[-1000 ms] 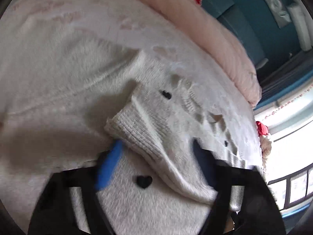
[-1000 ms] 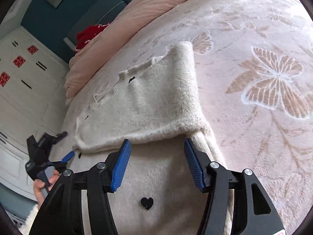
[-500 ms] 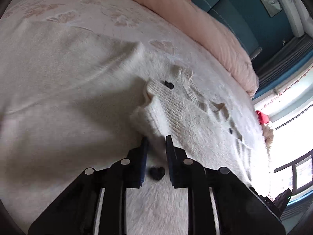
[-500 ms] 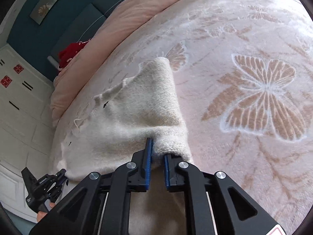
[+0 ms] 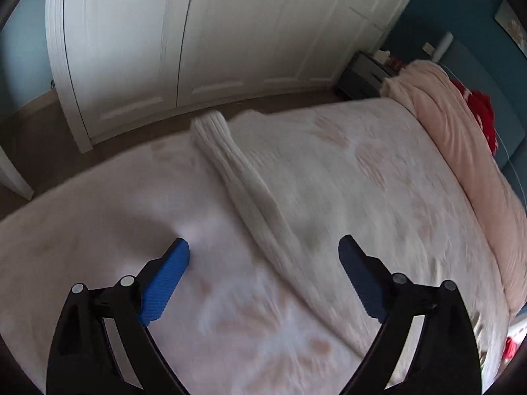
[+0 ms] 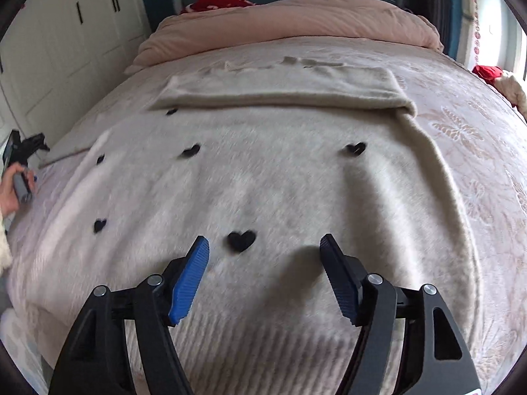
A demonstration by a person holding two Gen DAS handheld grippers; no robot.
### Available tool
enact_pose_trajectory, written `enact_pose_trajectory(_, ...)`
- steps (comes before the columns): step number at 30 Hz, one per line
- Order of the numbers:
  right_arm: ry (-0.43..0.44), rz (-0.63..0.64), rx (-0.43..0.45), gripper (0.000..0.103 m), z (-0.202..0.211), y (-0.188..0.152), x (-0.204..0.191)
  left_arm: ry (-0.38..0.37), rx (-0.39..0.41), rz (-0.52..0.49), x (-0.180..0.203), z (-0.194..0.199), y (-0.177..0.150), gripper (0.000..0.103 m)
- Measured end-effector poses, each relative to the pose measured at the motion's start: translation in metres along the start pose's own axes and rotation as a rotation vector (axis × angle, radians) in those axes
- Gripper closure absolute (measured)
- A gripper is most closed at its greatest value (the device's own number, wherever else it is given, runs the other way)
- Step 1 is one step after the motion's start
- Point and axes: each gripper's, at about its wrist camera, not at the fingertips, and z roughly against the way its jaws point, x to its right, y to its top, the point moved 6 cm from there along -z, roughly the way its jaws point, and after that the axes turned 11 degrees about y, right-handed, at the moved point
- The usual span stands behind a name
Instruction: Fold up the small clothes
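Fuzzy cream sweater (image 6: 280, 181), black hearts, top folded flat; ribbed sleeve (image 5: 250, 197) outstretched. Left gripper (image 5: 263, 263) and right gripper (image 6: 263, 256) just opened wide, empty.

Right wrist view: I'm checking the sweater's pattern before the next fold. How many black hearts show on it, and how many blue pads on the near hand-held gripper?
Black hearts: 6
Blue pads: 2
Total: 8
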Motion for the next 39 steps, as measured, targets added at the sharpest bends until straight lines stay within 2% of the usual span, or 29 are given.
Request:
enact_pose_trajectory(1,-0.021,0.032,0.022,0.027,0.000,-0.003,-0.003,-0.001,0.019,0.006,-0.001,-0.003,0.008,0.037)
enact_pose_trajectory(2,-0.021,0.038,0.028,0.024,-0.003,-0.005,-0.004,-0.009,0.021,-0.004,0.001,-0.005,0.014,0.066)
enact_pose_trajectory(4,0.003,0.005,0.020,0.019,-0.007,-0.006,0.001,-0.029,-0.042,-0.005,0.011,-0.015,0.018,0.089)
enact_pose_trajectory(5,0.023,-0.010,0.019,0.017,-0.007,-0.007,0.003,-0.054,-0.045,0.018,0.015,-0.012,0.021,0.091)
enact_pose_trajectory(7,0.035,-0.017,0.028,0.017,-0.008,-0.007,0.007,-0.107,0.013,0.019,0.033,0.013,0.024,0.093)
enact_pose_trajectory(10,0.028,-0.003,0.030,0.015,-0.009,-0.006,0.007,-0.225,0.108,-0.094,0.090,0.076,0.015,0.094)
enact_pose_trajectory(12,0.038,-0.009,0.037,0.015,-0.009,-0.005,0.008,-0.343,0.163,-0.204,0.145,0.136,-0.009,0.094)
enact_pose_trajectory(14,0.043,-0.012,0.040,0.015,-0.009,-0.004,0.007,-0.475,0.170,-0.306,0.198,0.193,-0.050,0.093)
enact_pose_trajectory(15,0.045,-0.013,0.042,0.015,-0.009,-0.003,0.006,-0.546,0.159,-0.371,0.229,0.224,-0.081,0.093)
enact_pose_trajectory(18,0.067,-0.025,0.048,0.014,-0.008,-0.002,0.008,-0.654,0.086,-0.564,0.297,0.276,-0.181,0.078)
enact_pose_trajectory(20,0.091,-0.040,0.054,0.014,-0.006,-0.001,0.009,-0.652,0.045,-0.660,0.317,0.287,-0.250,0.030)
enact_pose_trajectory(21,0.109,-0.052,0.058,0.014,-0.004,0.000,0.010,-0.639,0.014,-0.694,0.321,0.284,-0.288,0.025)
enact_pose_trajectory(24,0.171,-0.120,0.063,0.014,0.008,0.008,0.018,-0.644,-0.089,-0.686,0.304,0.267,-0.345,0.024)
enact_pose_trajectory(26,0.186,-0.159,0.084,0.014,0.020,0.022,0.029,-0.639,-0.155,-0.616,0.284,0.250,-0.352,0.021)
enact_pose_trajectory(28,0.186,-0.182,0.091,0.014,0.022,0.047,0.042,-0.606,-0.198,-0.493,0.255,0.222,-0.334,0.018)
enact_pose_trajectory(31,0.198,-0.255,0.106,0.014,0.005,0.101,0.068,-0.493,-0.201,-0.412,0.232,0.180,-0.300,0.018)
enact_pose_trajectory(32,0.211,-0.282,0.113,0.014,-0.005,0.120,0.075,-0.457,-0.204,-0.371,0.224,0.164,-0.285,0.018)
enact_pose_trajectory(34,0.239,-0.327,0.101,0.018,-0.036,0.160,0.083,-0.429,-0.233,-0.280,0.214,0.142,-0.260,0.018)
enact_pose_trajectory(35,0.236,-0.343,0.083,0.021,-0.052,0.175,0.086,-0.444,-0.255,-0.198,0.210,0.132,-0.246,0.018)
enact_pose_trajectory(37,0.234,-0.358,0.038,0.024,-0.091,0.202,0.086,-0.459,-0.289,-0.099,0.194,0.114,-0.225,0.018)
enact_pose_trajectory(38,0.238,-0.378,0.018,0.032,-0.109,0.211,0.088,-0.446,-0.317,-0.068,0.193,0.103,-0.222,0.018)
enact_pose_trajectory(39,0.245,-0.406,-0.001,0.034,-0.125,0.217,0.089,-0.425,-0.355,-0.029,0.191,0.091,-0.218,0.018)
